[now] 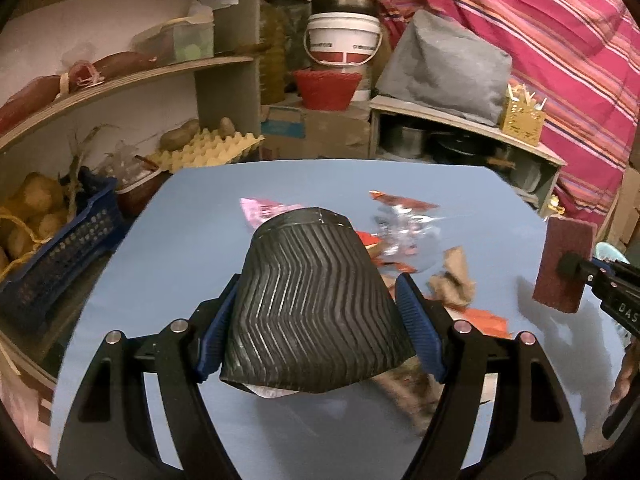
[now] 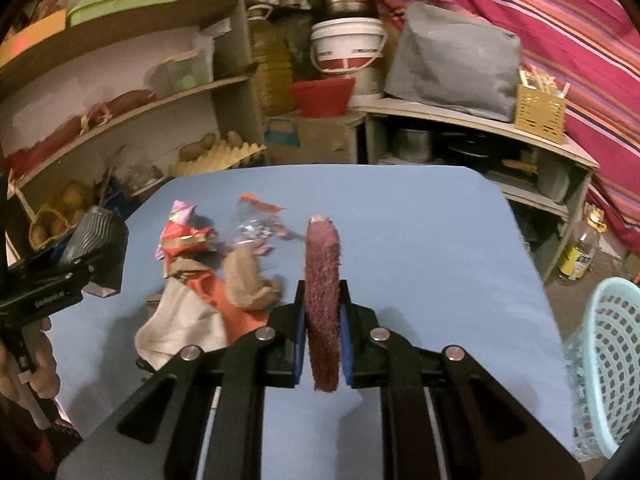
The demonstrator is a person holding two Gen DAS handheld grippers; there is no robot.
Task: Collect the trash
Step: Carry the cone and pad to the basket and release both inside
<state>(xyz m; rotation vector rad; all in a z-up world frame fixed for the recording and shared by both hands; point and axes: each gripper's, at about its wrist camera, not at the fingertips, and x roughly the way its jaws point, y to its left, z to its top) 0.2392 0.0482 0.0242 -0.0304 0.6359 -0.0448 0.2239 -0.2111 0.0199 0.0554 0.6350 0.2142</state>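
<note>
My left gripper (image 1: pixel 320 286) is shut on a black ribbed cup (image 1: pixel 316 300), held mouth toward the camera above the blue table (image 1: pixel 180 260). Something white shows inside the cup's rim. Beyond it lies a pile of trash: red and clear wrappers (image 1: pixel 400 232) and crumpled brown paper (image 1: pixel 452 280). My right gripper (image 2: pixel 323 296) is shut on a maroon scouring pad (image 2: pixel 322 280), held on edge above the table, right of the pile. The right wrist view shows a red wrapper (image 2: pixel 188 240), brown paper (image 2: pixel 244 276), a beige scrap (image 2: pixel 180 324), and the cup (image 2: pixel 96 232) at the left.
A light blue mesh basket (image 2: pixel 608 360) stands off the table's right side. Cluttered shelves and a blue crate (image 1: pixel 60 256) line the left. A low shelf with pots (image 2: pixel 480 148) stands behind the table. A bottle (image 2: pixel 580 252) is on the floor at right.
</note>
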